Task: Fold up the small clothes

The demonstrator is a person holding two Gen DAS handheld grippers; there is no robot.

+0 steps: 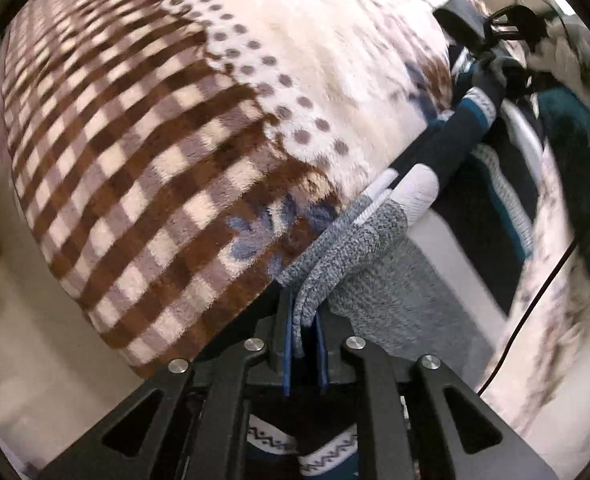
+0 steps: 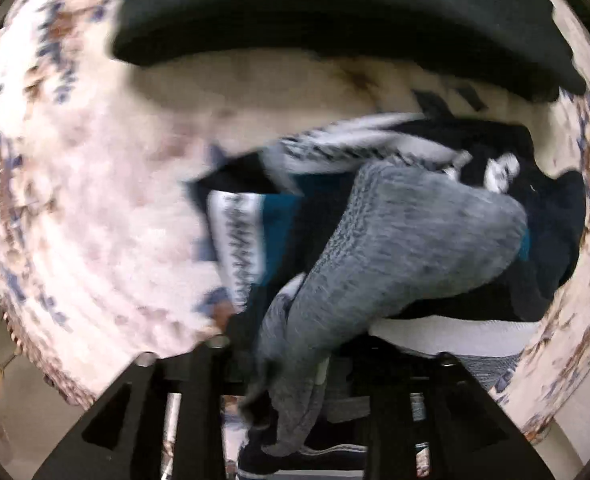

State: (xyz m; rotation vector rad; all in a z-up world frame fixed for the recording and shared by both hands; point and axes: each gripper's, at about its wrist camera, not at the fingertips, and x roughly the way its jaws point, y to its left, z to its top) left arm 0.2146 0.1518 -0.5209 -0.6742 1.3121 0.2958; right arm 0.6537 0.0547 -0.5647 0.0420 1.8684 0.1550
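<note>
My left gripper (image 1: 306, 320) is shut on one end of a grey marled sock (image 1: 347, 240) with a white band and white toe. The sock stretches up and right toward my right gripper (image 1: 507, 68), seen far off at the upper right. In the right wrist view my right gripper (image 2: 283, 364) is shut on the other end of the grey sock (image 2: 395, 248), which drapes over its fingers. Under it lies a pile of navy, teal and white patterned socks (image 2: 255, 216). The right view is blurred by motion.
A fleece blanket (image 1: 155, 140) with brown checks, dots and blue flowers covers the surface. A dark green folded garment (image 2: 335, 12) lies at the far side. More dark and teal clothes (image 1: 495, 184) lie at the right. A black cable (image 1: 535, 312) runs along the right.
</note>
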